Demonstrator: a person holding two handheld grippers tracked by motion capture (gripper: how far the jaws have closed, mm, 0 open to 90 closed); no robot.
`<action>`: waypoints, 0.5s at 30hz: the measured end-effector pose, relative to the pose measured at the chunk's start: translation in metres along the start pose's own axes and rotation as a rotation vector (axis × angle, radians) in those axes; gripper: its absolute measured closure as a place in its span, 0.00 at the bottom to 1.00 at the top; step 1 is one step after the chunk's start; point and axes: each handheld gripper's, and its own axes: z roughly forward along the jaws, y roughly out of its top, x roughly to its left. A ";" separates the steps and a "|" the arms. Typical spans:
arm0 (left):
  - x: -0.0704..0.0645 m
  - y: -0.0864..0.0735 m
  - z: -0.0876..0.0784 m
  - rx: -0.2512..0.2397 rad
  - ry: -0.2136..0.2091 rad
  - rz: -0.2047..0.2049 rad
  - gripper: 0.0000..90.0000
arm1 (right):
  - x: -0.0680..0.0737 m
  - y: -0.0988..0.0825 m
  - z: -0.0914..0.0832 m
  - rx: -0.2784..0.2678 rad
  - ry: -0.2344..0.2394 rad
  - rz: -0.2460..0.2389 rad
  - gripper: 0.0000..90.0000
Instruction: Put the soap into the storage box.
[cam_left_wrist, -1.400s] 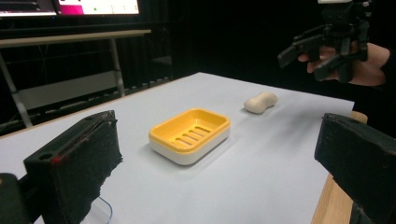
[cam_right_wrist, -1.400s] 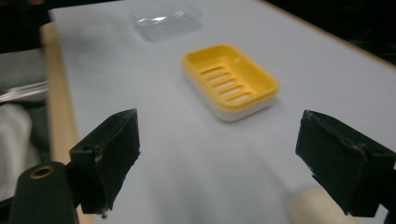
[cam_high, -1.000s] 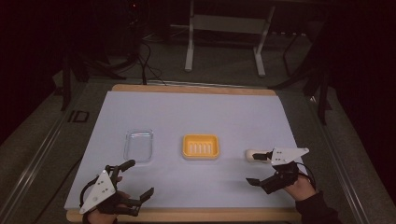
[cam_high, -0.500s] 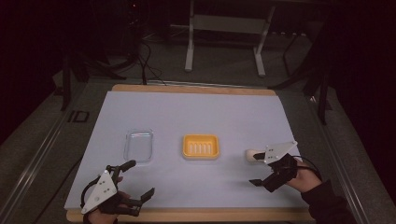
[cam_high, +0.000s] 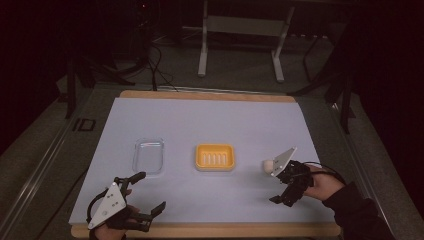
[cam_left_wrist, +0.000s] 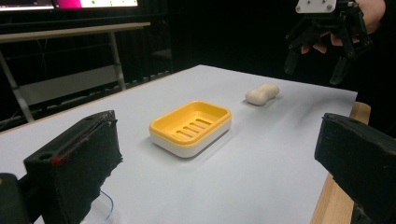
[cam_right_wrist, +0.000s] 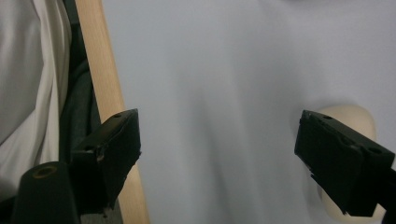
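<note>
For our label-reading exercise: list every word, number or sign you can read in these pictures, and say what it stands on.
None can be read.
Soap dish: no print.
Soap: no mark.
Clear tray: plain.
Screen strip: lit, but too blurred to read.

High view: overhead, facing forward over the whole worktop (cam_high: 210, 120). Left tool view: low, near the surface, facing the soap dish (cam_left_wrist: 190, 127), shared with the high view. Right tool view: close, looking down.
</note>
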 end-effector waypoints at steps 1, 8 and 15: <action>0.000 0.000 0.000 0.001 -0.001 0.001 0.00 | 0.000 0.001 0.000 0.011 0.002 0.000 0.16; 0.000 0.000 0.000 0.001 -0.001 0.000 0.00 | -0.002 0.007 -0.001 0.081 -0.002 -0.022 0.16; 0.000 0.000 0.000 0.001 -0.003 -0.001 0.00 | -0.005 0.008 0.000 0.152 0.038 -0.016 0.16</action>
